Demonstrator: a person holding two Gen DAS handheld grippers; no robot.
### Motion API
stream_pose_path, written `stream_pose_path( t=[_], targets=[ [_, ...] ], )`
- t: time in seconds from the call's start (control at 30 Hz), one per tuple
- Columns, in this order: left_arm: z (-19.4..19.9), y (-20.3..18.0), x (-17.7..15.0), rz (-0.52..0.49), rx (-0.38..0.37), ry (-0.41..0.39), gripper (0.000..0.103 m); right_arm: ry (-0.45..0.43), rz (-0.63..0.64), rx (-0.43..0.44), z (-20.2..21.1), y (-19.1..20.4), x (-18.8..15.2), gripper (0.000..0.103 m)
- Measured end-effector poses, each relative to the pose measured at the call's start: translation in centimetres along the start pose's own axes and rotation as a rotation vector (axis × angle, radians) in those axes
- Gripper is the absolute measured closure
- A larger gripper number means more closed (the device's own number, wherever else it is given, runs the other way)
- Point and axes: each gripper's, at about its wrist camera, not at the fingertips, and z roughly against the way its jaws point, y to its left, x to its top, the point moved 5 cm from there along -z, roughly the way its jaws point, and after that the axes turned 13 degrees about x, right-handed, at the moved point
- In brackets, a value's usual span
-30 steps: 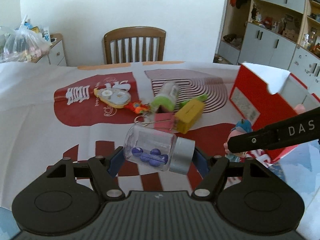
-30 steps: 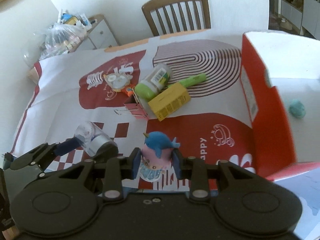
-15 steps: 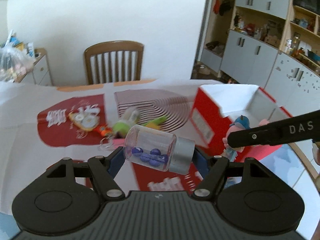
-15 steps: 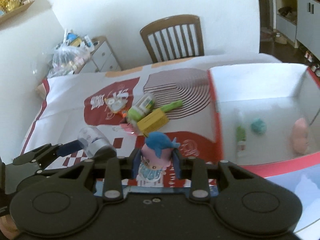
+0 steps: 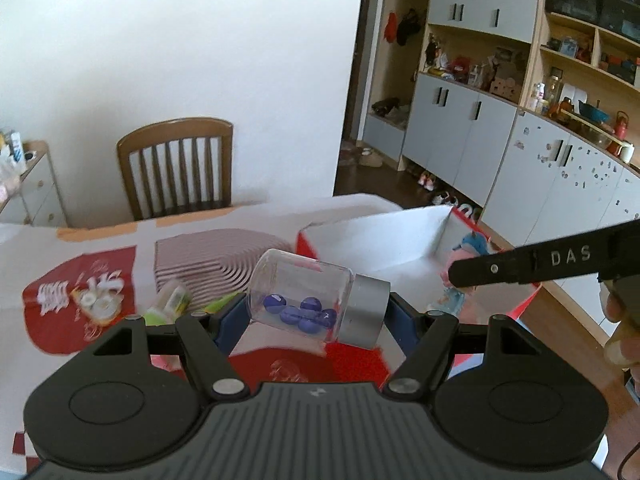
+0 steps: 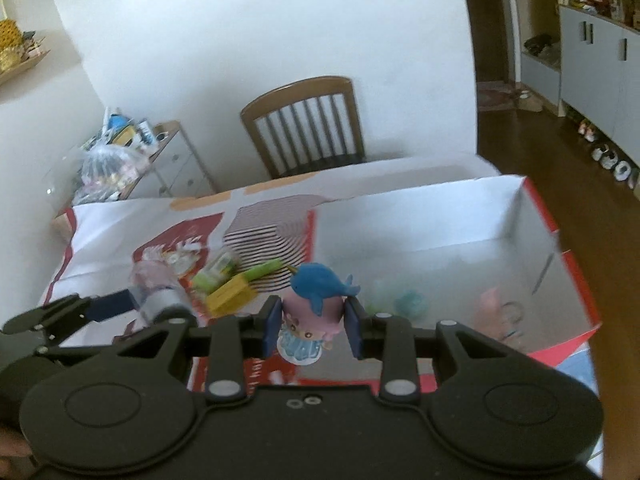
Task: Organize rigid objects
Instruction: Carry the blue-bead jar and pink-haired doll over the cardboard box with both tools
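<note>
- Up front in the left wrist view, the left claw (image 5: 318, 316) is clamped on a clear jar (image 5: 304, 292) lying sideways between the blue pads, its silver cap (image 5: 364, 312) toward the right finger and blue beads (image 5: 298, 314) pooled along its lower side.
- Beyond the jar stands the red box (image 5: 384, 240), open at the top with white inner walls; the jar is held in the air just short of its near left corner.
- At right, the right claw's black finger marked "DAS" crosses the frame, with a pink and blue toy figure (image 5: 460, 276) at its tip over the box's right side.
- Left of the jar, a green bottle (image 5: 172, 300) and other small things lie blurred on the tabletop (image 5: 100, 248).
- Now the right wrist view: the right claw (image 6: 314, 326) is closed tight on the toy figure, a blue whale above a pink body, upright and held over the box's near wall (image 6: 400, 380).
- Inside the box lie a teal lump (image 6: 410, 302) and a pink item (image 6: 494, 304), both blurred.
- At left, the left claw carries the jar above the tabletop, near a yellow block (image 6: 232, 292).
</note>
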Motion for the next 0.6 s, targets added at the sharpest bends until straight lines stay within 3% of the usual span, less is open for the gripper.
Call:
stream_pose_path(
  t=[0.27, 0.6],
  targets=[
    [-3.0, -4.4, 3.0, -0.007, 0.008, 0.001, 0.03, 0.035, 0.015, -0.034, 0.1, -5.1, 0.4, 0.07],
    [-10.1, -9.6, 3.4, -0.031, 0.023, 0.138, 0.03, 0.169, 0.107, -0.019, -1.5, -9.5, -0.9, 0.07]
  ],
)
